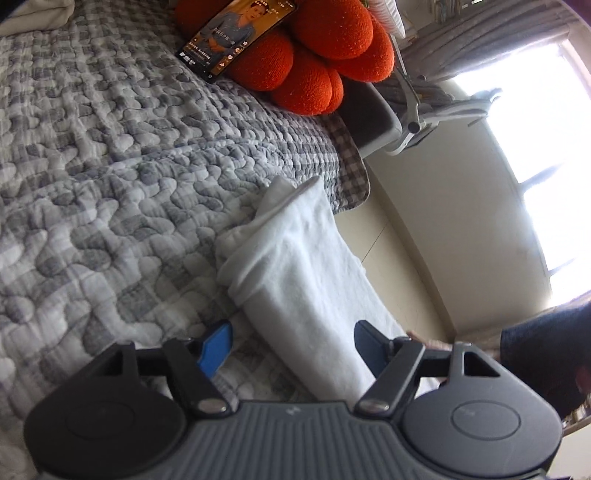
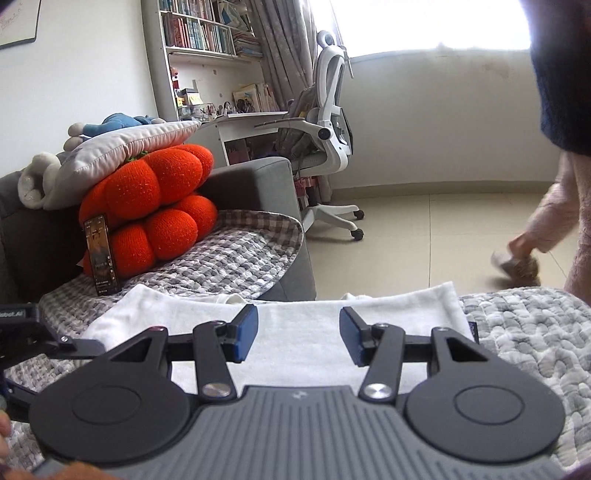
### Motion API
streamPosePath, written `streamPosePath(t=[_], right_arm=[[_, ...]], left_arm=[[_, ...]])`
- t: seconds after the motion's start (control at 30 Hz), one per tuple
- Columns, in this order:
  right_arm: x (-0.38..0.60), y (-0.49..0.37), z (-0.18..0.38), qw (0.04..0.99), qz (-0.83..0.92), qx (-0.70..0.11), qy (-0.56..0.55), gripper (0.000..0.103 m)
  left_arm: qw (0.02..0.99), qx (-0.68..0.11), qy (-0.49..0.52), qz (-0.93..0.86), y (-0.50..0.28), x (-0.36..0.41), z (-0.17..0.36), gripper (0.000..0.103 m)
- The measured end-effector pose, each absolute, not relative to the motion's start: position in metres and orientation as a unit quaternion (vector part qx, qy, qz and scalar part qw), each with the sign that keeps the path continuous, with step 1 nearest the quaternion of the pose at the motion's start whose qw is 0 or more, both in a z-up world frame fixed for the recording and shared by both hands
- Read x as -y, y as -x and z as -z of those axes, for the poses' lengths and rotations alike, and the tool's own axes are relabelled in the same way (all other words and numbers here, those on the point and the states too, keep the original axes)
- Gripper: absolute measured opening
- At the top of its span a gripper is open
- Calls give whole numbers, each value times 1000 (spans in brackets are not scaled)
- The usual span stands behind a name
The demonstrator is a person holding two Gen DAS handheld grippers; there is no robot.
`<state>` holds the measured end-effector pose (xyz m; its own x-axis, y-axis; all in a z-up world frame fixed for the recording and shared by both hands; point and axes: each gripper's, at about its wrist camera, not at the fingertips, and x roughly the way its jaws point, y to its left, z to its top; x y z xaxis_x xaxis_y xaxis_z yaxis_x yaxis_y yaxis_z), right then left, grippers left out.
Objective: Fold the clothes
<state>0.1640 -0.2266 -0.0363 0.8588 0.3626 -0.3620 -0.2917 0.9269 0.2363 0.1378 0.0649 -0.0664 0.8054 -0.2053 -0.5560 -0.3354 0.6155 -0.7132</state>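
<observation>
White garment (image 2: pixel 295 332) lies part-folded on bed (image 1: pixel 110 166); both hand-held grippers (image 1: pixel 293 345) (image 2: pixel 298 334) are held wide, empty; an edge must be gripped next.

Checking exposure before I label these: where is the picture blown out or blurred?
Left wrist view: the window is blown out to pure white, and the frame is rolled, so the quilt tilts. Right wrist view: the window is likewise clipped; the passing person's foot is motion-blurred; the white garment stays sharp.
</observation>
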Motion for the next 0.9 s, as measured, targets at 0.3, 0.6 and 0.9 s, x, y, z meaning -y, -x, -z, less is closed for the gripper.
streamPosePath(t=[0.3, 0.6, 0.9], right_arm=[[215, -166, 40, 945, -211, -229, -95, 19], [198, -165, 47, 926, -263, -257, -82, 18], [195, -171, 56, 915, -267, -292, -84, 16]], left_arm=[[908, -232, 335, -98, -143, -38, 72, 49], [935, -192, 278, -104, -135, -30, 58, 18], [972, -121, 194, -48, -126, 6, 14, 13]])
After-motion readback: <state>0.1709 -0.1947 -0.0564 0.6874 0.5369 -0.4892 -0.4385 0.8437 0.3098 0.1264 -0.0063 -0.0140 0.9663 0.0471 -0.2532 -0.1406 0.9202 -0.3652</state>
